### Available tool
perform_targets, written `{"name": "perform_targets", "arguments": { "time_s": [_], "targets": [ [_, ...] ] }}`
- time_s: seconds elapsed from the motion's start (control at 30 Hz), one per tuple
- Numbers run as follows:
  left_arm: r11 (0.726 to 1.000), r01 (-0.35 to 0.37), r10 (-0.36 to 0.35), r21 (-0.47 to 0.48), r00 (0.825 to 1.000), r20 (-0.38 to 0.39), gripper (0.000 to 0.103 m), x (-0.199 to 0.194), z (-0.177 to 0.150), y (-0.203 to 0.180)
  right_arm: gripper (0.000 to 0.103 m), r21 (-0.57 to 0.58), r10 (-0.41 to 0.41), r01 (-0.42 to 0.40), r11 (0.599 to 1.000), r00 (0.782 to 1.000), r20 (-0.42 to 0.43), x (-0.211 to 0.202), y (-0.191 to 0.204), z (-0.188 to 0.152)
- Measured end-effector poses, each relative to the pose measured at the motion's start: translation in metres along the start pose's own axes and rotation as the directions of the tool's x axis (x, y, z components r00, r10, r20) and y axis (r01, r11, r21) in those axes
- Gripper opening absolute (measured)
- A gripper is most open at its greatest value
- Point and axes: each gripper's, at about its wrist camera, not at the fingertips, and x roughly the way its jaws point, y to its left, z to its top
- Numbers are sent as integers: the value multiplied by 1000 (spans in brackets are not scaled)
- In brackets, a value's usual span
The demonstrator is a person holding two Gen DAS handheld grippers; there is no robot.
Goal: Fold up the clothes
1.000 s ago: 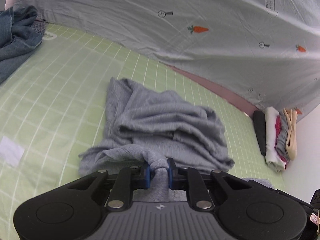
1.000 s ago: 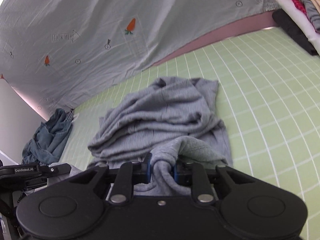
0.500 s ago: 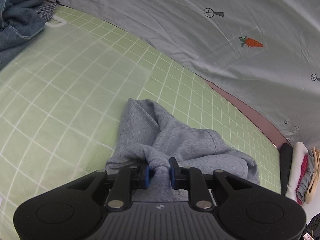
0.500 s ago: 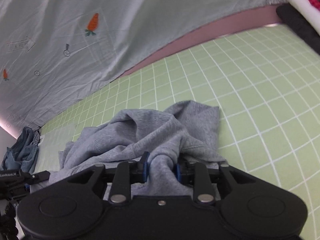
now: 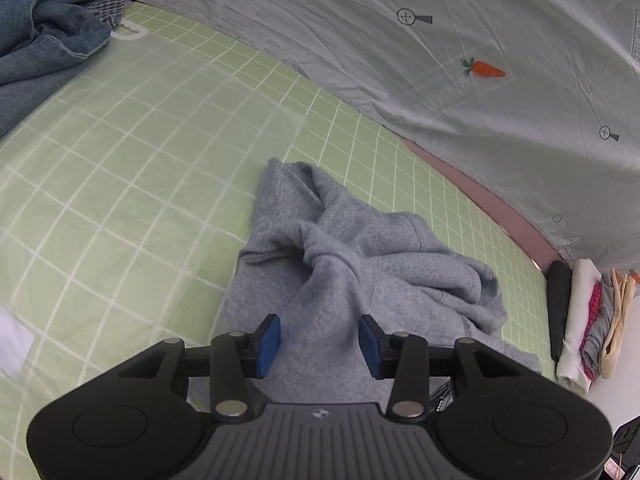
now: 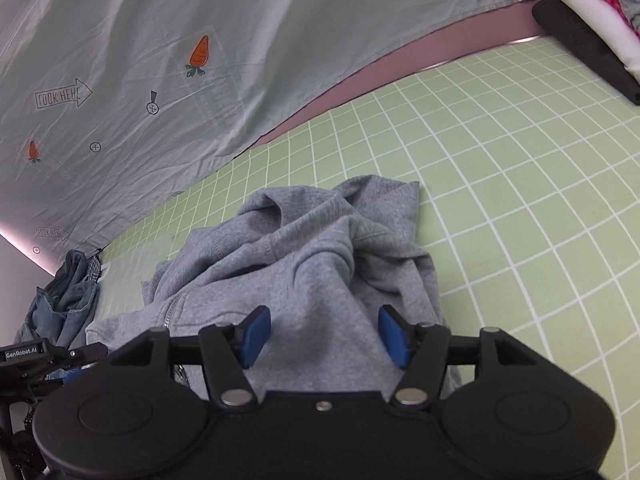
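While the green gridded sheet (image 5: pixel 120 184) lies flat, my grey zip hoodie (image 5: pixel 360 256) sits bunched mid-bed; my left gripper (image 5: pixel 319 340) and right gripper (image 6: pixel 323 336) gape wide above its near hem, so I should regrip the corners and spread it.

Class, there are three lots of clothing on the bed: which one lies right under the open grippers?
The grey hoodie, crumpled mid-bed beneath both the left gripper and right gripper. The denim heap and the folded stack sit at opposite edges.

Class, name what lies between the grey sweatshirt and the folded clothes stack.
Only bare green checked sheet separates the grey sweatshirt from the folded clothes stack, shown in the left wrist view.
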Motion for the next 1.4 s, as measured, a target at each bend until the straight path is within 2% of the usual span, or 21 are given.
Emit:
{"name": "perform_targets", "arguments": {
  "time_s": [0.07, 0.1, 0.17, 0.23, 0.37, 0.5, 0.57, 0.63, 0.7, 0.73, 0.77, 0.83, 0.9, 1.03, 1.13, 1.2, 1.23, 1.27, 1.3, 1.33, 1.4],
  "targets": [
    [1000, -9, 9, 10, 1000, -10, 42, 3, -3, -1, 47, 12, 12, -12, 1000, 1000, -21, 2, -3, -4],
    [1000, -12, 12, 14, 1000, -11, 39, 4, -4, -2, 38, 16, 33, -33, 999, 999, -21, 1, -4, -5],
    [1000, -4, 5, 7, 1000, -15, 14, 4, -2, -3, 25, 14, 68, -68, 998, 997, -20, 0, -4, -4],
    [999, 28, -28, -16, 1000, -13, 7, 3, 2, -2, 14, -2, 89, -90, 996, 996, -19, 0, -1, -2],
    [995, 90, -89, -45, 996, 22, 6, -2, 27, -7, 11, 26, 159, -158, 987, 987, -3, 5, -2, 18],
    [980, 151, -134, -126, 983, 128, 7, 0, 79, -17, 11, 132, 234, -245, 960, 968, 95, 15, -10, 65],
    [976, 122, -83, -183, 975, 206, 13, 2, 103, -20, 11, 166, 218, -237, 957, 968, 126, 22, -13, 79],
    [984, 77, -29, -160, 959, 282, 22, -1, 118, -25, 23, 144, 178, -194, 970, 977, 116, 25, -12, 80],
    [995, 24, 8, -98, 952, 307, 48, -4, 126, -32, 42, 121, 137, -150, 981, 985, 107, 29, -12, 80],
    [997, 2, 24, -81, 950, 310, 66, -5, 123, -32, 51, 110, 117, -128, 986, 988, 103, 31, -12, 81],
    [998, -18, 37, -64, 950, 310, 76, -4, 120, -32, 53, 98, 96, -106, 990, 990, 99, 32, -11, 81],
    [998, -57, 61, -24, 964, 259, 77, 5, 108, -29, 61, 75, 54, -61, 995, 994, 91, 36, -11, 81],
    [994, -105, 101, 11, 976, 192, 77, 17, 92, -23, 62, 51, 13, -17, 999, 996, 85, 39, -10, 82],
    [981, -172, 160, 94, 979, 127, 77, 37, 66, -17, 62, 3, -71, 71, 997, 995, 75, 46, -10, 83],
    [976, -172, 158, 133, 981, 111, 76, 49, 61, -16, 56, -12, -76, 77, 997, 997, 24, 59, -15, 70],
    [977, -154, 141, 148, 986, 93, 68, 59, 63, -17, 52, -6, -81, 81, 997, 997, -3, 67, -19, 67],
    [976, -148, 136, 162, 987, 81, 48, 63, 65, -19, 47, -3, -83, 83, 997, 996, -16, 71, -21, 65],
    [972, -158, 148, 172, 986, 70, 21, 66, 65, -21, 44, 1, -84, 84, 996, 996, -22, 75, -23, 65],
    [970, -165, 156, 180, 986, 63, 7, 68, 66, -22, 30, -5, -80, 80, 997, 997, -13, 74, -24, 65],
    [971, -159, 148, 180, 986, 71, 7, 66, 66, -22, 5, -11, -76, 76, 997, 997, -4, 73, -24, 64],
    [985, -121, 105, 124, 986, 130, 7, 48, 69, -17, 5, -43, -64, 66, 997, 997, 40, 61, -21, 66]
  ]
}}
